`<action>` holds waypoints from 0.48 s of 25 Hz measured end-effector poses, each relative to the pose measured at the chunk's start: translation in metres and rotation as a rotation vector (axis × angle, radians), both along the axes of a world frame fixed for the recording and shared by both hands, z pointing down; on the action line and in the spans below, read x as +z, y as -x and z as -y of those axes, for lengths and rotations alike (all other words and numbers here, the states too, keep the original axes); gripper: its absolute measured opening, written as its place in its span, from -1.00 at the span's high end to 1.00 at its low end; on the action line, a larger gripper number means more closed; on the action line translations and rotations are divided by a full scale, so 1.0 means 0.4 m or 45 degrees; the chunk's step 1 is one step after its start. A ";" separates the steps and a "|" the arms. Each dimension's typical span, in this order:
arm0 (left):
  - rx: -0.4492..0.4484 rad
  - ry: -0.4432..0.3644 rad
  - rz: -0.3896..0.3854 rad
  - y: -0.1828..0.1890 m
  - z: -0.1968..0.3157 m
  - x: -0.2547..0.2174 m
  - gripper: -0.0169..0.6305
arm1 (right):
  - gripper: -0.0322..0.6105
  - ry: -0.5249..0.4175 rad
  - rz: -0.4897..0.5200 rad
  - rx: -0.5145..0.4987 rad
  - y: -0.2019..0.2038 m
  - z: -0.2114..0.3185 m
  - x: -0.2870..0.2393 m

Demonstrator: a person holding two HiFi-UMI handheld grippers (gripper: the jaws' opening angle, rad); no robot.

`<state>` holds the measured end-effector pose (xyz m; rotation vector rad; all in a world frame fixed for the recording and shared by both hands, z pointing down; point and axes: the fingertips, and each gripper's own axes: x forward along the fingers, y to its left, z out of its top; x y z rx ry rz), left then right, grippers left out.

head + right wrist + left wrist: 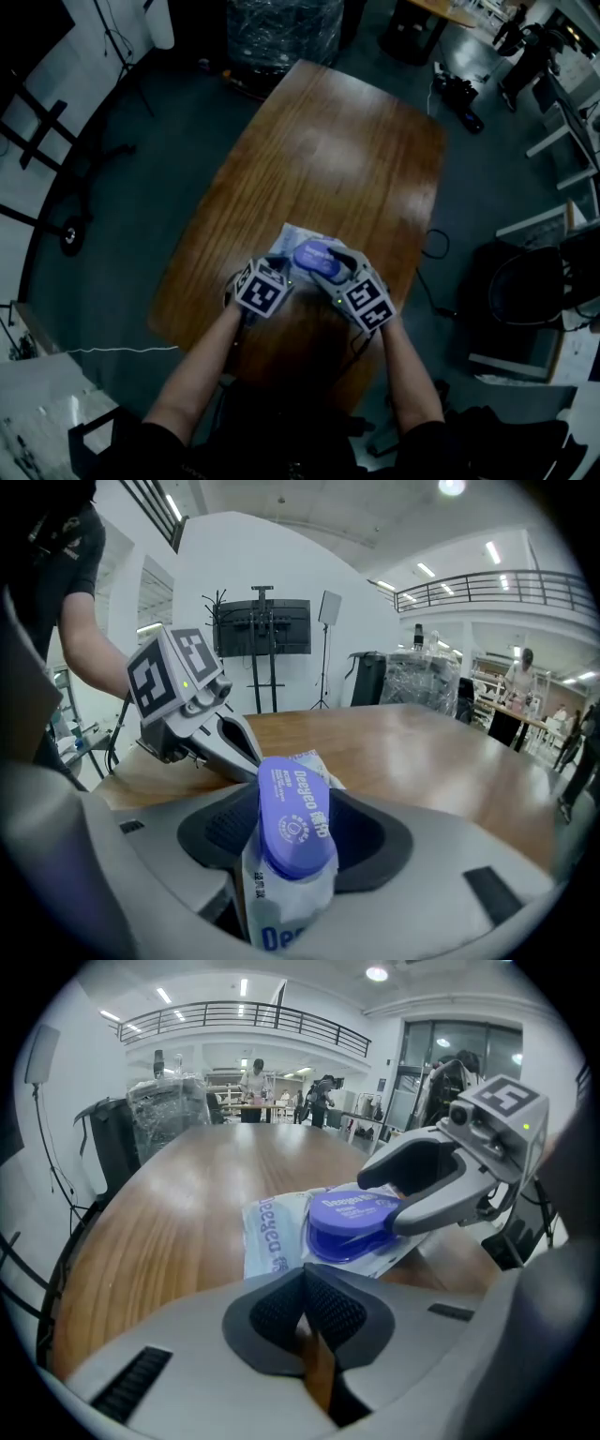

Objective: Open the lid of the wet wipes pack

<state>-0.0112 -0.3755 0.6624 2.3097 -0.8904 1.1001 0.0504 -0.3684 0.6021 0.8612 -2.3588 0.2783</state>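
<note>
Pack [287, 235] lies flat on table [328, 141], near the person's edge, lid [352, 1215] up. R gripper [298, 832] straddles the lid: jaws spread wide, one along each long side. Dark pad shows either side of the lid in right gripper view, so not clamped as far as I can see. L gripper [303, 1283] is clenched on nothing, tips just beside pack's near edge, not visibly on it.

Step in hand, I'd say: get a bite on the lid so it can be flipped. To do it well:
- Close R jaws on the lid's rim only, above the base ring. Grab lid + base together and the whole pack prob lifts.
- Wrapper looks soft and likely slides or buckles, so L should press down on bare wrapper beside the lid before R pulls.
- Swing the lid up in an arc about its hinge, not straight up.
- Hinge side: can't tell. Left gripper view shows a seam under the lid's near rim, nothing surer.

Axis: pack's long axis runs left-right in left gripper view, and the oval lid follows it. In right gripper view that axis runs away from the camera, so R gripper points along it. One lettered end of the wrapper lies at left of left gripper view, away from R gripper.
</note>
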 end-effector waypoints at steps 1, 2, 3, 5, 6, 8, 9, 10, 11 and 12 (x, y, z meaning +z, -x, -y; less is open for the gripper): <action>-0.005 0.005 -0.010 0.000 0.000 0.000 0.93 | 0.13 -0.026 0.010 0.010 -0.003 0.002 -0.015; -0.010 0.006 -0.024 -0.002 0.002 -0.002 0.93 | 0.14 -0.052 0.019 0.021 -0.006 0.004 -0.029; -0.013 0.006 -0.038 -0.004 0.003 -0.004 0.93 | 0.18 -0.076 0.026 0.032 -0.010 0.006 -0.042; -0.019 0.010 -0.055 -0.005 0.005 -0.007 0.93 | 0.29 -0.116 0.031 0.053 -0.019 0.011 -0.062; -0.020 0.011 -0.060 -0.006 0.005 -0.008 0.93 | 0.34 -0.134 0.030 0.063 -0.023 0.013 -0.070; -0.020 0.011 -0.060 -0.007 0.005 -0.010 0.93 | 0.42 -0.170 0.023 0.085 -0.034 0.021 -0.083; -0.020 0.008 -0.058 -0.007 0.006 -0.010 0.93 | 0.43 -0.187 0.016 0.099 -0.040 0.027 -0.087; -0.020 0.007 -0.057 -0.007 0.007 -0.011 0.93 | 0.51 -0.202 0.009 0.114 -0.046 0.033 -0.090; -0.019 0.008 -0.058 -0.007 0.007 -0.010 0.93 | 0.58 -0.215 0.004 0.130 -0.052 0.039 -0.092; -0.018 0.012 -0.060 -0.007 0.006 -0.008 0.93 | 0.58 -0.226 0.003 0.143 -0.056 0.044 -0.093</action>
